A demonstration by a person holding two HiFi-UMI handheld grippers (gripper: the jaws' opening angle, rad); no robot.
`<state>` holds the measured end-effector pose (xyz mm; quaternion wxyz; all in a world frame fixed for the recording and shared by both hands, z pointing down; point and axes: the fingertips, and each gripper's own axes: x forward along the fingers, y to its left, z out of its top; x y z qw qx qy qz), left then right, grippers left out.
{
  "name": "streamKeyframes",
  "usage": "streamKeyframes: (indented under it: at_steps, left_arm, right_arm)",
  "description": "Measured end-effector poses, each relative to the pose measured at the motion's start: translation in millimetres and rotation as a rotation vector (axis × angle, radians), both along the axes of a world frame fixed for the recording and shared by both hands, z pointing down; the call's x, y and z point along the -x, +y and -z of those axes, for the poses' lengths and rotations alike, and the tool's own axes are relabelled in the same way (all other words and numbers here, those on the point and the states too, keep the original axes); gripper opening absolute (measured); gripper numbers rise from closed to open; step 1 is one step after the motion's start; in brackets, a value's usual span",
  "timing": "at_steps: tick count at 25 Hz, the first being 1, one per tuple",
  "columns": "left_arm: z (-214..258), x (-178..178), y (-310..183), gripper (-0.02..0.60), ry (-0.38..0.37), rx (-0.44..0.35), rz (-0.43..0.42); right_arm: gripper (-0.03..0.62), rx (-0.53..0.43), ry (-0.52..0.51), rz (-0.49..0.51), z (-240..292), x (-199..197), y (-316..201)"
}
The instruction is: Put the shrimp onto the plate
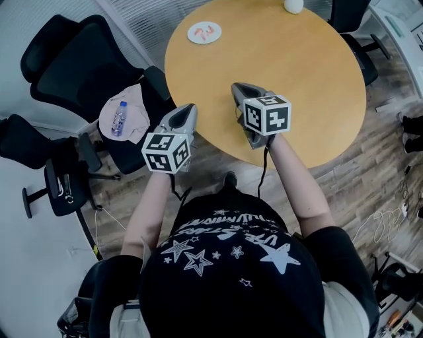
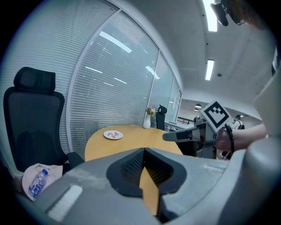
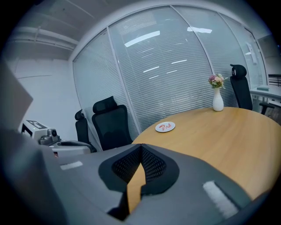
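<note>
surface: round wooden table [image 1: 277, 72] | on it: 1 plate [image 1: 192, 33], 1 vase [image 1: 293, 5]

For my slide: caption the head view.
Left gripper and right gripper, shut, empty, by table edge; shrimp on far plate.

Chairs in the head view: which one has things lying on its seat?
The black chair beside the table's left edge, by the left gripper: a pale cloth and a water bottle lie on it.

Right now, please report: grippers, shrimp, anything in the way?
Both shut, empty: left gripper, right gripper. Shrimp on plate, far side. Nothing in the way.
</note>
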<state>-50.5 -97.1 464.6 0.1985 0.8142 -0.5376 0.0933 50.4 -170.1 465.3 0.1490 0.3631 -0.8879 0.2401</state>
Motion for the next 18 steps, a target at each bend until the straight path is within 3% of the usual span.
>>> streamKeyframes:
  at_steps: [18]
  left_arm:
    - [4,11,74,0.002,0.029,-0.003,-0.084]
  right_arm:
    - [0.002,-0.005,0.026,-0.077,9,3,94]
